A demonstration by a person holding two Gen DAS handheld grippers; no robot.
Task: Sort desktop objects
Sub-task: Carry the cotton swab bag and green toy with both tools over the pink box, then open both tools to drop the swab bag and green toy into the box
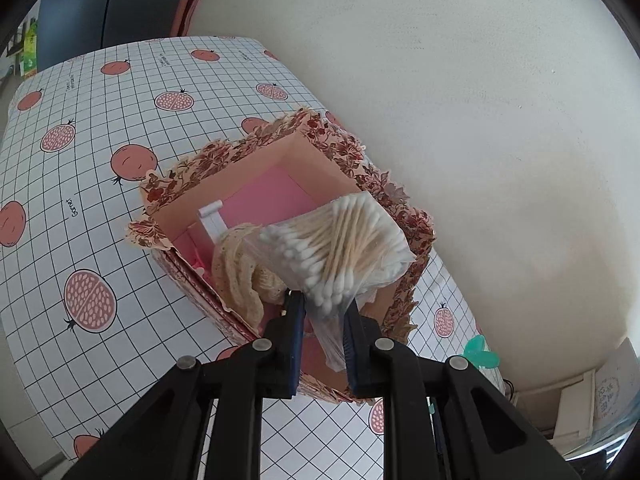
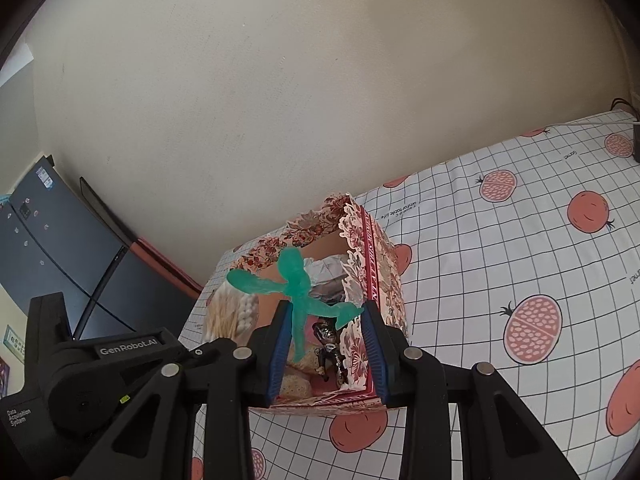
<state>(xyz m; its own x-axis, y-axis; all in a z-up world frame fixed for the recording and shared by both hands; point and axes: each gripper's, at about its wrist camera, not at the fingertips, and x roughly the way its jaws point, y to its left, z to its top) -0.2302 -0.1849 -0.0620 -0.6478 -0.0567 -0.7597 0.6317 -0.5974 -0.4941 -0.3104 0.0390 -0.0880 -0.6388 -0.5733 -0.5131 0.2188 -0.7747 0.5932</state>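
My left gripper (image 1: 322,304) is shut on the neck of a clear bag of cotton swabs (image 1: 340,240), which hangs over the open floral box (image 1: 256,148) on the pomegranate-print tablecloth (image 1: 100,120). A translucent green toy figure (image 2: 298,284) spans the pads of my right gripper (image 2: 326,310), which is shut on it just above the near side of the same box (image 2: 384,264). In the right wrist view the swab bag (image 2: 232,316) shows at the box's left side. The green figure (image 1: 480,354) peeks in at the lower right of the left wrist view.
Inside the box lie a cream lace piece (image 1: 236,268), a white plastic part (image 1: 212,220), silver foil (image 2: 328,276) and a dark shiny item (image 2: 328,344). A pale wall runs along the table's far edge. A dark cabinet (image 2: 60,240) stands at the left.
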